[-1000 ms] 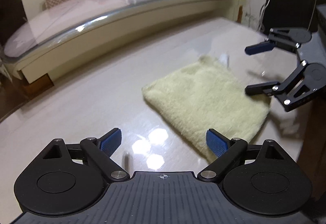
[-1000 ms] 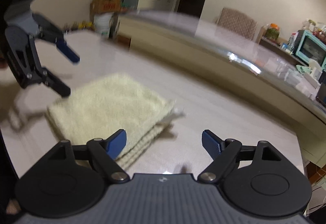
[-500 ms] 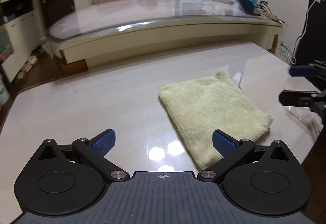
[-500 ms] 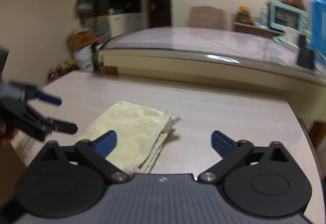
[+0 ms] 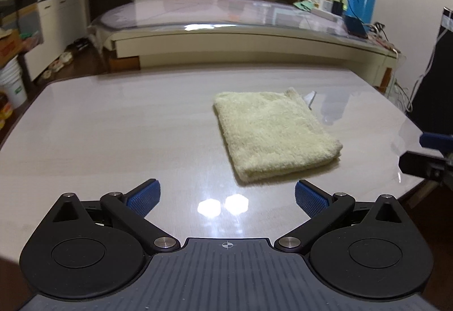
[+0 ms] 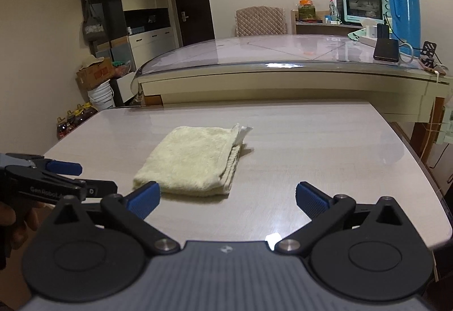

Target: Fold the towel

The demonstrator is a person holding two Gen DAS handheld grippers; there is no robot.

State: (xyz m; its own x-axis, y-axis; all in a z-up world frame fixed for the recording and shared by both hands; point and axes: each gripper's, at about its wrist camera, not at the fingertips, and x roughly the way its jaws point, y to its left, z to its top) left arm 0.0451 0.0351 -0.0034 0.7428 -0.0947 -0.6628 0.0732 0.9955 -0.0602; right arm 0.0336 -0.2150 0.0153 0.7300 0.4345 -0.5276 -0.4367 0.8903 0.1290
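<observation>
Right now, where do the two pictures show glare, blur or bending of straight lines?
Left wrist view: two bright lamp reflections glare on the glossy table just ahead of the left tool; the towel is sharp. Right wrist view: glare streak on the glass counter; the fisheye curves the counter edge and darkens the corners; the left tool is soft.
</observation>
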